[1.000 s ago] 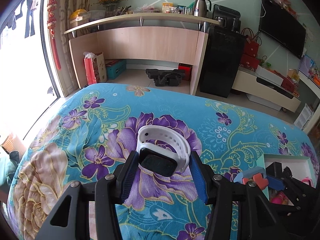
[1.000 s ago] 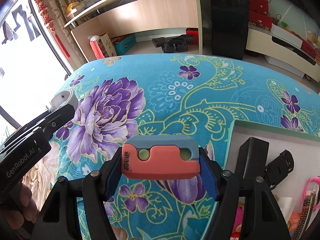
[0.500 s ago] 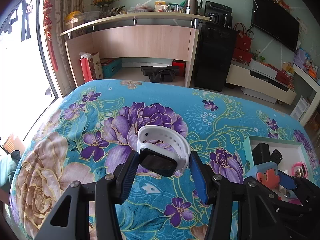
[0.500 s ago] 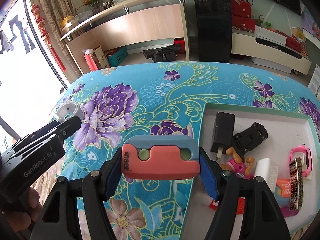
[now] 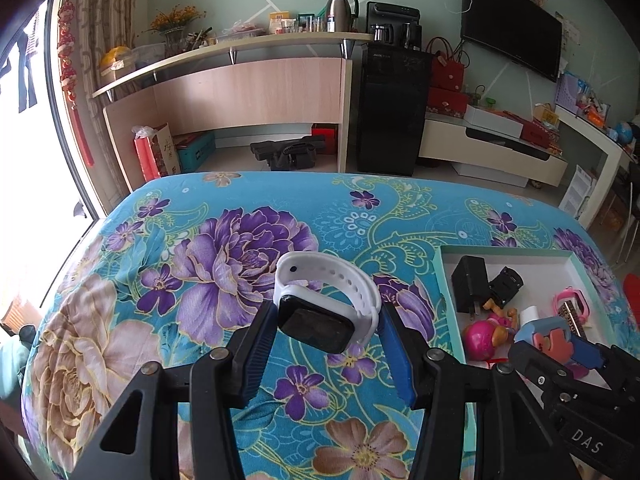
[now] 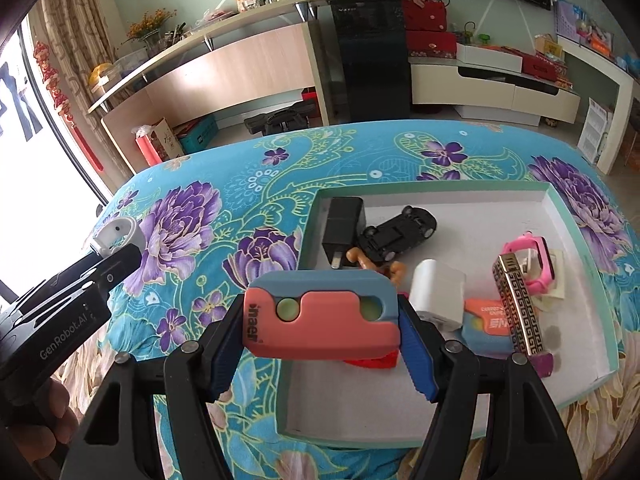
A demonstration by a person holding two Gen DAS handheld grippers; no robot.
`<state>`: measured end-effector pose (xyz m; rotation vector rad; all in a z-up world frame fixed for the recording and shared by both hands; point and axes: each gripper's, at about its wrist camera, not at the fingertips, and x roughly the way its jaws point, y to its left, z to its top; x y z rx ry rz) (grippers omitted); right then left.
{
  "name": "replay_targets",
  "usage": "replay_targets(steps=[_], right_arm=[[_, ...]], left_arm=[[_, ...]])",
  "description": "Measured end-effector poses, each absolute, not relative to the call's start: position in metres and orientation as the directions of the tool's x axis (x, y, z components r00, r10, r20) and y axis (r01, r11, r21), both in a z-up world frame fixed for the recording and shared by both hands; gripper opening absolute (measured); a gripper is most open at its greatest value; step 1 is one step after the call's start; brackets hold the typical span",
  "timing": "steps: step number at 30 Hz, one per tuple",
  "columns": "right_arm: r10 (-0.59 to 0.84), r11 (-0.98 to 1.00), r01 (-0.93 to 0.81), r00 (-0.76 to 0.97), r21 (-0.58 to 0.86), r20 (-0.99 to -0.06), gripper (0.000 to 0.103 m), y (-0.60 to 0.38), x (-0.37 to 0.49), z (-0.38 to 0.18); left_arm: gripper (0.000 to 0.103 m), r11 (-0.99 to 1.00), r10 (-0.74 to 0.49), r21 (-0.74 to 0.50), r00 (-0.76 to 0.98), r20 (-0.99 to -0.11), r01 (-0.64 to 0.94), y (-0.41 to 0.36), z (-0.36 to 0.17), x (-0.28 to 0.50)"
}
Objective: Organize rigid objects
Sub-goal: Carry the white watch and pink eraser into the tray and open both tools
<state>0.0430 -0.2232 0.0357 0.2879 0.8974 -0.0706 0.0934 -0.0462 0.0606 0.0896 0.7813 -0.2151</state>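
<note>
My left gripper is shut on a white smartwatch with a dark screen, held above the floral bedspread. My right gripper is shut on a pink and blue plastic block, held over the near left part of a shallow green-rimmed tray. The tray also shows in the left wrist view, to the right of the watch. In the right wrist view the left gripper's body sits at the left edge with the watch strap showing.
The tray holds a black charger, a black toy car, a white adapter, a pink watch, a patterned lighter and a small doll. A floral bedspread covers the surface. A desk, cabinet and TV stand lie beyond.
Both grippers have moved back and up with their objects. The right gripper with the block has shifted right, from over the bedspread to over the tray.
</note>
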Motion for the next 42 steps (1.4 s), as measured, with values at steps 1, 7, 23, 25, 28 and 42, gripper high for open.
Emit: replay_targets(steps=[1,7,23,25,28,42], right_arm=[[0.051,0.958,0.191,0.622,0.215,-0.781,0.071,-0.227,0.039,0.035],[0.023,0.946,0.246,0.596,0.210,-0.803,0.071,-0.252,0.023,0.026],[-0.038,0.918,0.346,0.558,0.191,-0.829,0.071,-0.300,0.005,0.012],[-0.043,0.915,0.356,0.555,0.190,-0.831,0.071,-0.305,0.003,0.011],[-0.052,0.913,0.365,0.548,0.183,-0.835,0.071,-0.309,0.002,0.010],[-0.064,0.910,0.380,0.526,0.167,-0.848,0.071,-0.320,-0.001,0.005]], left_arm=[[0.055,0.972,-0.165,0.004,0.688,-0.707,0.236,-0.051,0.060,0.090],[0.055,0.944,-0.223,0.012,0.662,-0.716,0.331,-0.085,0.057,0.074],[0.055,0.853,-0.301,0.057,0.579,-0.758,0.518,-0.160,0.041,0.052],[0.055,0.850,-0.292,0.066,0.573,-0.766,0.522,-0.162,0.036,0.052],[0.055,0.846,-0.282,0.073,0.560,-0.779,0.528,-0.166,0.030,0.053],[0.055,0.812,-0.257,0.116,0.529,-0.809,0.572,-0.185,0.016,0.045]])
